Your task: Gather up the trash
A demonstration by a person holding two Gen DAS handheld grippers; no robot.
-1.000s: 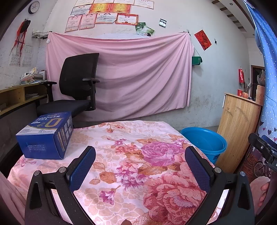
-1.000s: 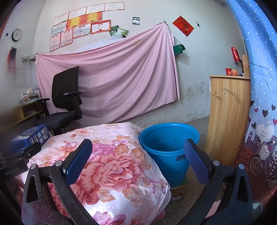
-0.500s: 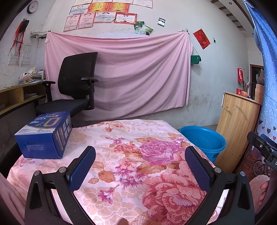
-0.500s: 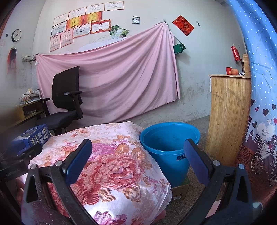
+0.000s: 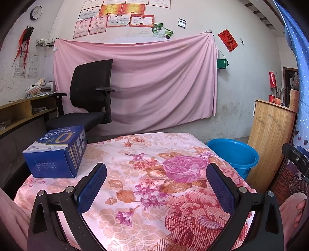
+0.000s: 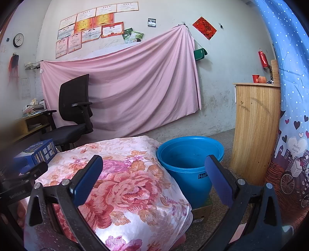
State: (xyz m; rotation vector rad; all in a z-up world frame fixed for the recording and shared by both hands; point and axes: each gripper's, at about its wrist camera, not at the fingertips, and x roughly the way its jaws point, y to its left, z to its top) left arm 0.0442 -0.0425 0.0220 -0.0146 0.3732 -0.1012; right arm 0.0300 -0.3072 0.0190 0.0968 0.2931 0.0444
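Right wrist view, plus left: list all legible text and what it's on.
"Hai" (cut off by the tongs): white label on the blue bucket.
"GenRobot.AI": left gripper body, seen from the right wrist view.
Large "Q" or "0": top of the blue box; its smaller print is unreadable.
Wall certificates, red diamond poster, heart on the curtain: too blurred to read.
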